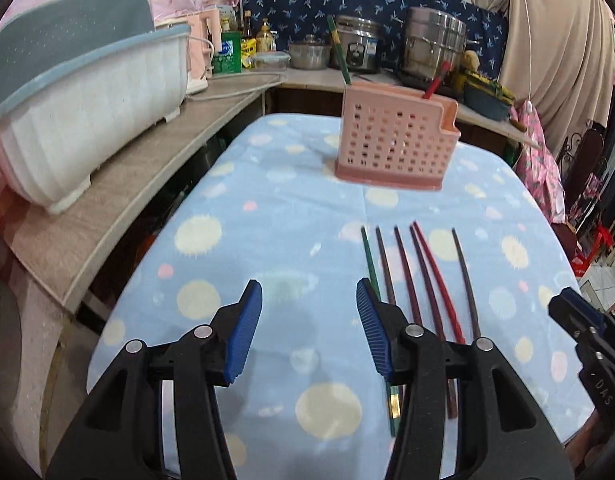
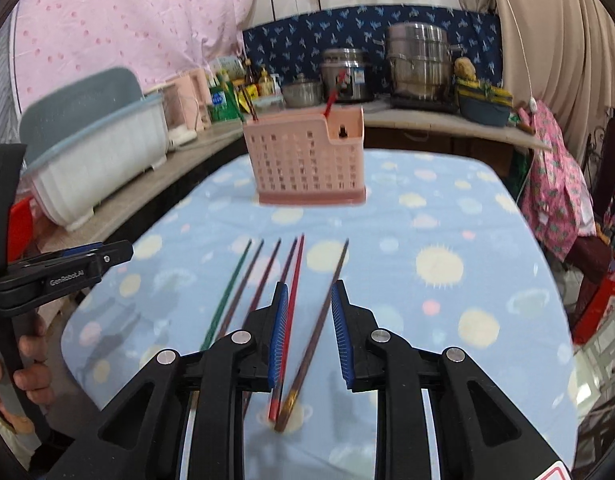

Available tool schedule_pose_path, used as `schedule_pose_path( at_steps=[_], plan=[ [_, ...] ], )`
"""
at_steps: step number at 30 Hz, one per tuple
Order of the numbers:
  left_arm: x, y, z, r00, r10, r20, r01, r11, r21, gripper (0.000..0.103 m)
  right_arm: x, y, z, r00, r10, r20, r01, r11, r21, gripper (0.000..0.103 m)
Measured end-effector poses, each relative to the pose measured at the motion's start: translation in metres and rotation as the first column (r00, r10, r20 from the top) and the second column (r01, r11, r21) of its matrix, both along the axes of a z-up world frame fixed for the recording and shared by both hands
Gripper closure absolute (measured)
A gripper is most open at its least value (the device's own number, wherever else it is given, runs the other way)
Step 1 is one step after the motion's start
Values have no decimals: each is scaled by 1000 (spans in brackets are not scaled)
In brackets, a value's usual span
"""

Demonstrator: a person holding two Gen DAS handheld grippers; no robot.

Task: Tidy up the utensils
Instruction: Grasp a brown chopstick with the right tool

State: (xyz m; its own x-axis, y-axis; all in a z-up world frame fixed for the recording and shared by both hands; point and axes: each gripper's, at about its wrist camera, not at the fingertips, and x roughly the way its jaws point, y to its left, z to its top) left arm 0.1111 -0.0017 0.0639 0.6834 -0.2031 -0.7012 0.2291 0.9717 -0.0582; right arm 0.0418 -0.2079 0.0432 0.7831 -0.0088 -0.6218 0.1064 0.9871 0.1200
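Six thin chopsticks (image 1: 411,280) lay side by side on the dotted blue cloth (image 1: 267,208) | pink perforated plastic holder (image 1: 391,140) stood behind them | left gripper (image 1: 309,328) apart, empty | right gripper (image 2: 307,336) apart over brown chopstick (image 2: 323,316) | white dish rack (image 1: 87,120) left.

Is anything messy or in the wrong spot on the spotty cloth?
Yes. Six chopsticks lie loose on the dotted cloth and fan apart instead of lying straight side by side. Only two sticks, one green and one red, stand in the pink holder. Nothing looks spilled or broken.
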Motion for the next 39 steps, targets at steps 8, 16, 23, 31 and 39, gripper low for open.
schedule_pose_path(
  at_steps=[8, 16, 23, 31, 39],
  plan=[
    [-24, -8, -29, 999, -17, -35, 17, 1000, 21, 53, -4, 9, -44, 997, -17, -72, 18, 1000, 11, 80],
    [-31, -8, -43, 997, -22, -72, 24, 1000, 19, 52, 1, 11, -67, 992, -28, -125, 32, 999, 27, 80],
    [-32, -5, -50, 996, -15, -93, 17, 1000, 17, 52, 4, 15, -75, 989, -28, -148, 32, 999, 24, 80],
    [-35, -8, -52, 995, -27, -96, 29, 999, 15, 47, -3, 13, -79, 988, -44, -146, 46, 999, 8, 91],
    [-41, -15, -56, 992, -57, -114, 57, 998, 1, 40, -19, -5, -79, 986, -86, -140, 88, 996, 10, 96]
  ],
)
